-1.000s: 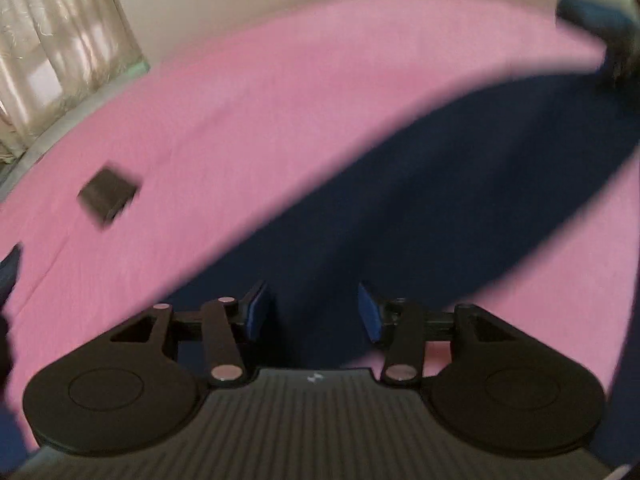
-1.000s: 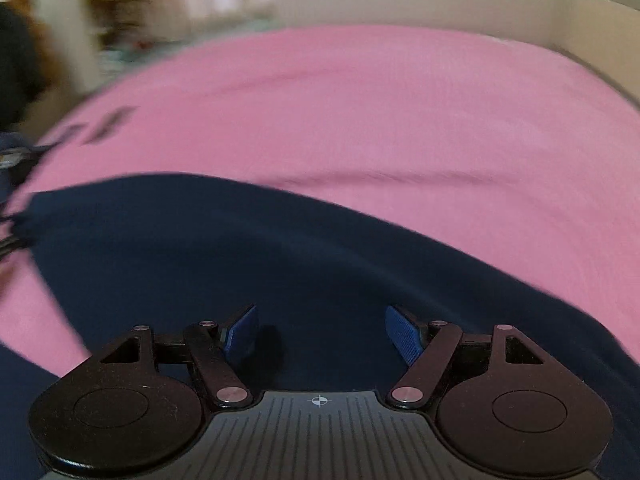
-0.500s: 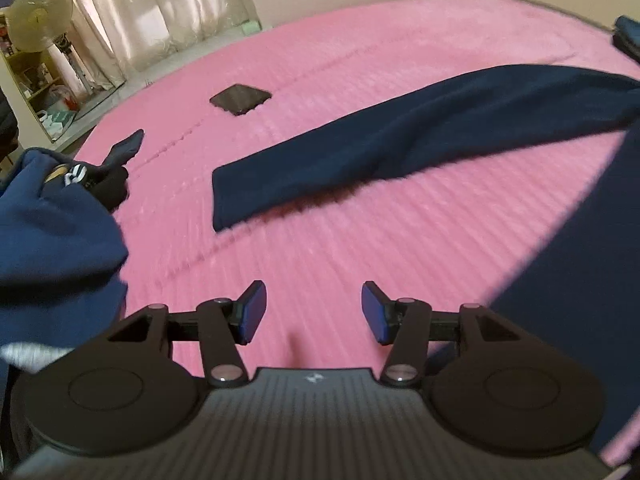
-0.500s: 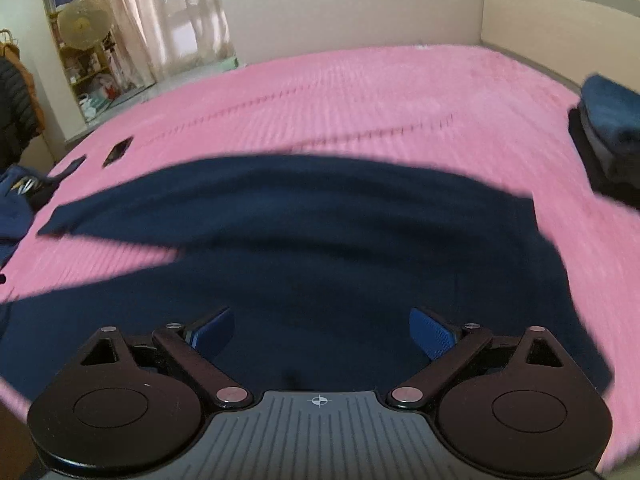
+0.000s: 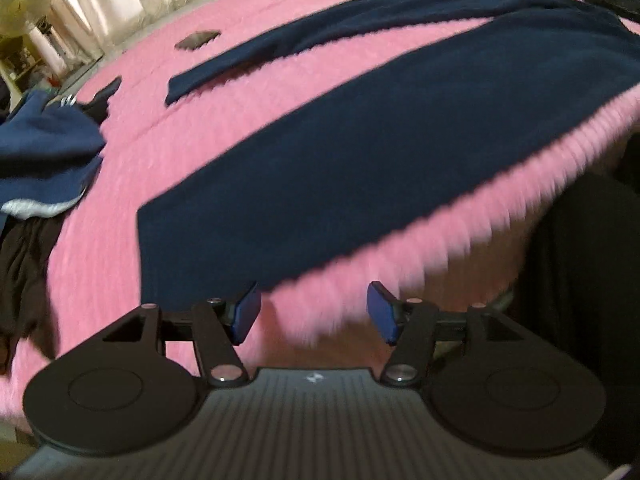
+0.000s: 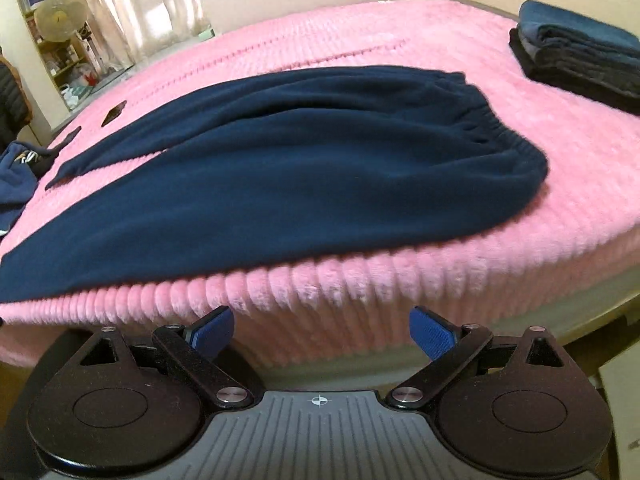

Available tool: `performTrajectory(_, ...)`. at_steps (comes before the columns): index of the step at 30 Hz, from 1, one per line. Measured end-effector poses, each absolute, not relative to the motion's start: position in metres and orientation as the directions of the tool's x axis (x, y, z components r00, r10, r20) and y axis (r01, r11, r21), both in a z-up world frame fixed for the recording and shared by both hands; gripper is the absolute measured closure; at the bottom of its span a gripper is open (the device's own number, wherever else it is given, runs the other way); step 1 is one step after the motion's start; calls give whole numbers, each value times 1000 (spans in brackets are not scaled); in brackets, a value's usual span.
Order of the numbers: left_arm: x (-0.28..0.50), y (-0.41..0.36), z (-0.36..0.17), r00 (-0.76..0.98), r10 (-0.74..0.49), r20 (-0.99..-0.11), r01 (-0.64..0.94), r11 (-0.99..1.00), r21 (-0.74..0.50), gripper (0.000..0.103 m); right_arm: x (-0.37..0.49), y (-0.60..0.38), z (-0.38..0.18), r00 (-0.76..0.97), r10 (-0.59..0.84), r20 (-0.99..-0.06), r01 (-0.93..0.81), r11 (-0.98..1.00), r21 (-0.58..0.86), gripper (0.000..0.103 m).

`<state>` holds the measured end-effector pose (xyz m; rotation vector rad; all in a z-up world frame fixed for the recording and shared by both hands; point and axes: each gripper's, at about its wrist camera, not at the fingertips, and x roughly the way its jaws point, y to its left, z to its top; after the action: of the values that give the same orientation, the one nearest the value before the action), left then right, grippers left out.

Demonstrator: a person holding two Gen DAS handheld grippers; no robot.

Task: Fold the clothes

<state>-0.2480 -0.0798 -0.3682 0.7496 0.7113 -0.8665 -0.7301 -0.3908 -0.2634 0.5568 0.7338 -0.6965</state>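
Note:
Navy trousers (image 6: pixel 304 160) lie spread flat on the pink ribbed bedspread (image 6: pixel 360 288), elastic waistband at the right, two legs running left. In the left wrist view the near trouser leg (image 5: pixel 360 152) ends just beyond my left gripper (image 5: pixel 314 312), whose jaws are opening with nothing between them, above the bed's front edge. My right gripper (image 6: pixel 322 330) stands wide open and empty in front of the bed's edge, below the trousers' waist half.
A stack of folded dark clothes (image 6: pixel 580 60) sits at the bed's far right. A heap of unfolded blue and dark clothes (image 5: pixel 40 152) lies at the left. A small dark flat object (image 5: pixel 198 39) rests on the bed farther back. Curtains and a fan (image 6: pixel 60 14) stand beyond.
Both grippers have drawn back from over the trousers to the bed's front edge. The right jaws have spread wide and the left slightly; the trousers now lie flat.

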Motion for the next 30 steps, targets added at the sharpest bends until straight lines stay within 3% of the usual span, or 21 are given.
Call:
performTrajectory(9, -224, -89, -332, 495, -448, -745, 848, 434, 303, 46, -715, -410, -236, 551, -396, -734, 709, 686, 162, 6)
performTrajectory(22, -128, -227, -288, 489, -532, -691, 872, 324, 368, 45, -641, -500, -190, 538, -429, -725, 587, 808, -43, 6)
performTrajectory(30, -129, -252, -279, 438, -546, -714, 898, 291, 329, 43, -652, -507, -201, 396, -409, -822, 598, 794, -108, 6)
